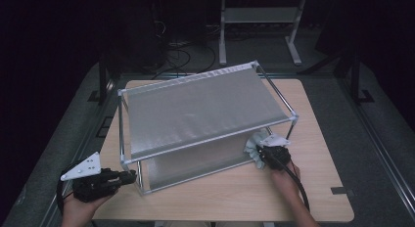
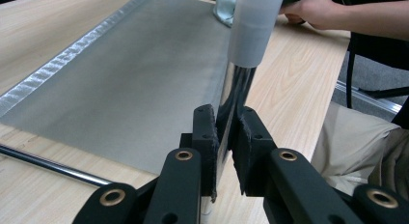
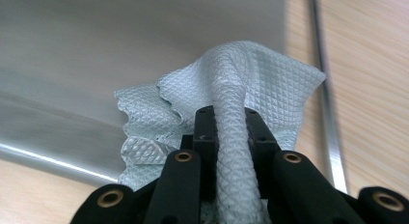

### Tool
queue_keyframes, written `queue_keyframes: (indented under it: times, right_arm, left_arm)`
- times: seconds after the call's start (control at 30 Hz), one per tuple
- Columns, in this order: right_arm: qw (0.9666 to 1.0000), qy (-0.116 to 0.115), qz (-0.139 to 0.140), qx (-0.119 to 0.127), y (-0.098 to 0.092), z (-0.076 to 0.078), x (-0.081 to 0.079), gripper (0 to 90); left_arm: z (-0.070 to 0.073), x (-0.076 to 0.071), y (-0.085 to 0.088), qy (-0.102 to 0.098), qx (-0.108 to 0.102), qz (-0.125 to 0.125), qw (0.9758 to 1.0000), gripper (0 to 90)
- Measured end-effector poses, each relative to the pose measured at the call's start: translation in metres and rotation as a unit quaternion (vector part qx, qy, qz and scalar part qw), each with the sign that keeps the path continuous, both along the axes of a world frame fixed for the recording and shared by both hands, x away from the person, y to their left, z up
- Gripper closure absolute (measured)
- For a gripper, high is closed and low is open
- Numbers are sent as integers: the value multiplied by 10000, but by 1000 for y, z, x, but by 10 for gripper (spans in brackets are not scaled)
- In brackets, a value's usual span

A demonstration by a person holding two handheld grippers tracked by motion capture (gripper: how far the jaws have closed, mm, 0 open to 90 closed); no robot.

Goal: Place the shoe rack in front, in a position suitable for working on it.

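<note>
High view: one two-tier rack (image 1: pixel 205 109) held steady on one table (image 1: pixel 313 188) while its lower tier is wiped.

Left gripper (image 1: pixel 128 176) has its jaws clamped on the chrome post (image 2: pixel 236 96) at the rack's near-left corner, just below the white corner sleeve (image 2: pixel 253 26). Right gripper (image 1: pixel 262 154) has its jaws pressed together on a bunched fold of the single pale, diamond-textured cloth (image 3: pixel 231 103), which lies against the lower mesh shelf (image 2: pixel 135 74) at the rack's near-right corner. Judged step: wiping that shelf with the rack braced. The next move probably calls for dragging the cloth along the shelf under the upper tier, with both grips firm so the rack does not slide. Count: two grippers, two shelves, one cloth.
</note>
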State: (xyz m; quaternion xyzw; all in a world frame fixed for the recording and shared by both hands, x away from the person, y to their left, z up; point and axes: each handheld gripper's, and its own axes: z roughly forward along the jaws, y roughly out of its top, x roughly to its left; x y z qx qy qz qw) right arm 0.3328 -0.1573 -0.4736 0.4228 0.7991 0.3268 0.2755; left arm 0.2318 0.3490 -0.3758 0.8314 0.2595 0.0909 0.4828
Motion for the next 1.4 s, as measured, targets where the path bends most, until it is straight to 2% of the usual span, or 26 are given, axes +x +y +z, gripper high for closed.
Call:
queue_keyframes:
  times: [0.1, 0.13, 0.17, 0.2, 0.27, 0.3, 0.37, 0.47, 0.5, 0.57, 0.73, 0.87, 0.93, 1.03, 1.13, 1.23, 1.33, 1.4]
  right_arm:
    - [9999, 29, 94, 36, 5, 0, 0, 789]
    - [9999, 111, 52, 103, 7, 1, 2, 788]
    - [9999, 111, 52, 103, 7, 1, 2, 788]
    - [9998, 123, 95, 117, 15, 0, 3, 788]
    - [9998, 107, 155, 121, 20, 0, 3, 788]
    - [9995, 128, 243, 123, 32, -1, 4, 788]
    - [9995, 125, 254, 118, 34, -1, 5, 788]
    - [9996, 171, 163, 181, 24, 0, 9, 788]
    - [9999, 78, 64, 48, 10, 0, 9, 788]
    - [10000, 41, 5, 1, 5, 0, 9, 788]
    - [9990, -28, -407, -202, -33, 3, 0, 789]
    - [9987, -39, -458, -208, -35, 3, 0, 789]
    - [9995, -45, -297, -138, -25, 1, -1, 788]
    - [9995, -59, -254, -189, -23, 1, -1, 788]
    - [9984, -59, -504, -256, -34, 2, 1, 788]
    - [9980, -61, -559, -303, -38, 2, 0, 788]
    - [9979, -41, -603, -249, -38, 2, 0, 788]
    - [9990, 40, -442, -10, -33, 2, 1, 788]
  left_arm:
    - [1, 2, -3, 24, 45, -43, 10000, 798]
    - [2, 5, -9, 31, 81, -120, 9999, 798]
    - [2, 5, -9, 31, 81, -120, 9999, 799]
    - [3, 9, -18, 18, 142, -238, 9996, 800]
    - [3, 11, -24, 9, 168, -289, 9994, 801]
    - [4, 13, -28, -36, 232, -305, 9993, 807]
    - [4, 16, -29, -56, 264, -235, 9994, 808]
    - [2, 16, -27, -35, 142, -201, 9997, 806]
    - [2, 15, -27, -39, 143, -203, 9997, 806]
    - [2, 14, -26, -44, 143, -205, 9997, 806]
    - [2, 14, -27, -22, 165, -222, 9996, 805]
    - [2, 14, -28, -20, 144, -200, 9997, 805]
    - [2, 14, -27, -24, 136, -192, 9997, 804]
    - [1, 14, -27, -39, 119, -184, 9998, 804]
    - [1, 13, -27, -42, 110, -193, 9997, 804]
    - [1, 13, -26, -41, 112, -192, 9997, 805]
    - [1, 13, -28, -33, 126, -198, 9997, 805]
    - [1, 14, -29, -29, 125, -211, 9997, 803]
